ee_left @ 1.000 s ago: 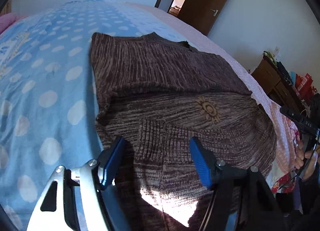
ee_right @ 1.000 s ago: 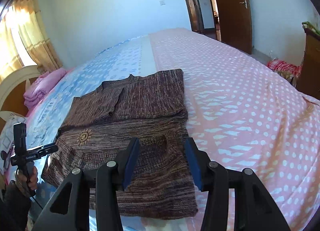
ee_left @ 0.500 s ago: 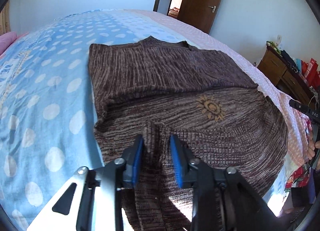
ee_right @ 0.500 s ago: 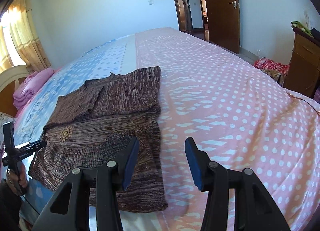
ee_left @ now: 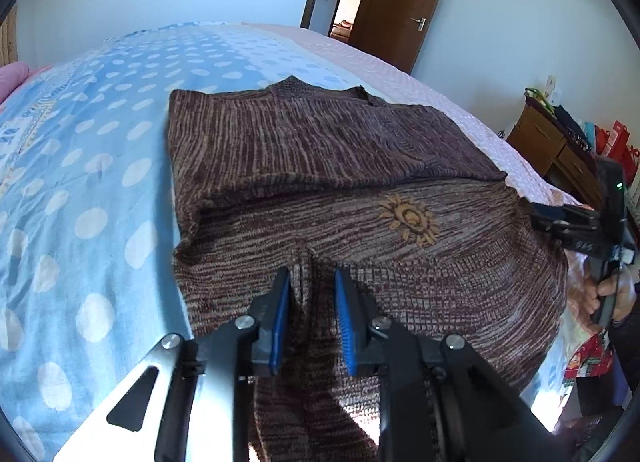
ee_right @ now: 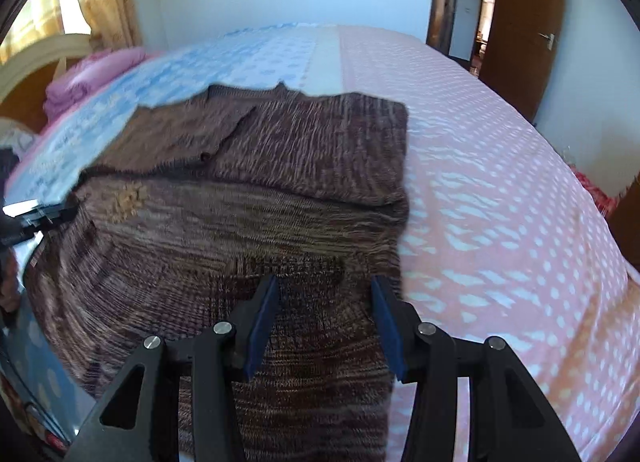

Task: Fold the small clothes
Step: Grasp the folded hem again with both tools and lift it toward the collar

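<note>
Sweater (ee_left: 328, 189), brown knit, lies partly folded on the bed (ee_left: 80, 165). The left gripper (ee_left: 311, 282) pinches a raised ridge of its hem between narrow jaws. The right gripper (ee_right: 325, 294) hovers wide apart over the hem's other end.

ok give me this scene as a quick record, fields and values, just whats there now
garment: brown striped knit sweater with a yellow sun patch, sleeves folded across the chest
surface: blue and pink polka-dot bedsheet
left gripper: shut on a pinched ridge of the hem
right gripper: open, over the hem's other corner
background: brown wooden door
</note>
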The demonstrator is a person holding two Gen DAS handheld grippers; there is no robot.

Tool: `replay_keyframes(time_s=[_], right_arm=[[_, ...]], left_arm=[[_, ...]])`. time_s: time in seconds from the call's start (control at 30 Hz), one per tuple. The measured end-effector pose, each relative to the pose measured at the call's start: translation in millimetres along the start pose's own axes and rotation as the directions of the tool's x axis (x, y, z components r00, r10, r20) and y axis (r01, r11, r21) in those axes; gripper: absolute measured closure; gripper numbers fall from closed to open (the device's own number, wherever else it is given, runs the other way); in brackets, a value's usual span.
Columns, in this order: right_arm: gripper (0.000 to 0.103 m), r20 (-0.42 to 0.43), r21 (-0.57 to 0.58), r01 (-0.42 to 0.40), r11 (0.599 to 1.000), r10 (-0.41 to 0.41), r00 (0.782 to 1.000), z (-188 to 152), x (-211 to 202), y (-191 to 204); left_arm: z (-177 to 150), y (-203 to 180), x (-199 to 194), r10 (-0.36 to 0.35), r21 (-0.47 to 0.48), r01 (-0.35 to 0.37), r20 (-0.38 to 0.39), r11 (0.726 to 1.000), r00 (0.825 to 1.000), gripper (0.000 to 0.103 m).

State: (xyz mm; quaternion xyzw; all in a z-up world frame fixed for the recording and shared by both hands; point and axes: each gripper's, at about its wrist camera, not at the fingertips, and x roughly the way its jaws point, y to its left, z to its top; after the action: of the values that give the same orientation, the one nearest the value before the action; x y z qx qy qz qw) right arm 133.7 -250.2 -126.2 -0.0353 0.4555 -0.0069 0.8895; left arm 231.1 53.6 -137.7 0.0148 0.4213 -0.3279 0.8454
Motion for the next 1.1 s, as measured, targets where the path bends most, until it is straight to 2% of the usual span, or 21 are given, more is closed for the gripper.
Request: replay_keyframes(time_s=[0.07, 0.13, 0.17, 0.2, 0.23, 0.27, 0.4, 0.5, 0.63, 0.83, 1.1], right_arm=[[0.055, 0.014, -0.027, 0.018, 0.999, -0.018, 1.000, -2.1, 0.4, 4.5], [0.083, 0.012, -0.034, 0.015, 0.999, -0.015, 1.000, -2.6, -3.2, 5.7], [0.093, 0.013, -0.031, 0.022, 0.999, -0.022, 1.000, -2.7, -5.4, 5.3], [0.095, 0.018, -0.018, 0.018, 1.000, -0.017, 1.000, -3.2, -9.6, 3.3], [0.095, 0.028, -0.002, 0.013, 1.000, -0.013, 1.000, -4.1, -14.5, 1.3], [0.095, 0.038, 0.016, 0.008, 1.000, -0.008, 0.999, -5.1, -19.5, -1.2], [0.095, 0.089, 0.092, -0.013, 0.996, 0.005, 0.996, -7.2, -45.4, -13.5], [0.096, 0.135, 0.127, -0.010, 0.992, -0.007, 0.991, -5.2, -65.2, -18.8], [0.096, 0.196, 0.148, -0.019, 0.989, -0.011, 0.980, 4.9, -87.0, -21.1], [0.096, 0.281, 0.110, -0.010, 0.994, -0.022, 0.959, 26.4, -111.3, -10.3], [0.096, 0.331, 0.045, 0.050, 0.998, -0.062, 0.942, 76.1, -102.1, -3.8]], left_arm=[[0.6, 1.0, 1.4, -0.009, -0.006, 0.009, -0.005, 1.000, 1.000, 0.072], [1.9, 0.1, 2.8, -0.007, -0.004, 0.007, -0.004, 1.000, 1.000, 0.071], [2.2, -1.3, 3.8, -0.004, 0.003, 0.004, -0.005, 1.000, 1.000, 0.071], [1.8, -2.3, 3.8, 0.000, 0.009, 0.000, -0.004, 1.000, 1.000, 0.074], [1.0, -3.0, 2.9, 0.008, 0.010, -0.008, 0.002, 1.000, 1.000, 0.085], [0.0, -2.9, 1.9, 0.005, 0.008, -0.005, 0.004, 1.000, 1.000, 0.091], [-6.3, 1.1, -8.5, -0.025, -0.038, 0.026, 0.025, 0.999, 0.999, 0.092], [-9.7, 0.5, -19.5, 0.014, -0.069, -0.010, 0.054, 0.998, 0.998, 0.092], [0.3, 1.8, -40.8, 0.037, -0.117, -0.023, 0.123, 0.993, 0.992, 0.092], [26.5, 1.5, -64.8, 0.061, -0.152, -0.029, 0.214, 0.988, 0.975, 0.092], [66.3, 26.8, -56.5, 0.117, -0.228, -0.058, 0.254, 0.972, 0.960, 0.092]])
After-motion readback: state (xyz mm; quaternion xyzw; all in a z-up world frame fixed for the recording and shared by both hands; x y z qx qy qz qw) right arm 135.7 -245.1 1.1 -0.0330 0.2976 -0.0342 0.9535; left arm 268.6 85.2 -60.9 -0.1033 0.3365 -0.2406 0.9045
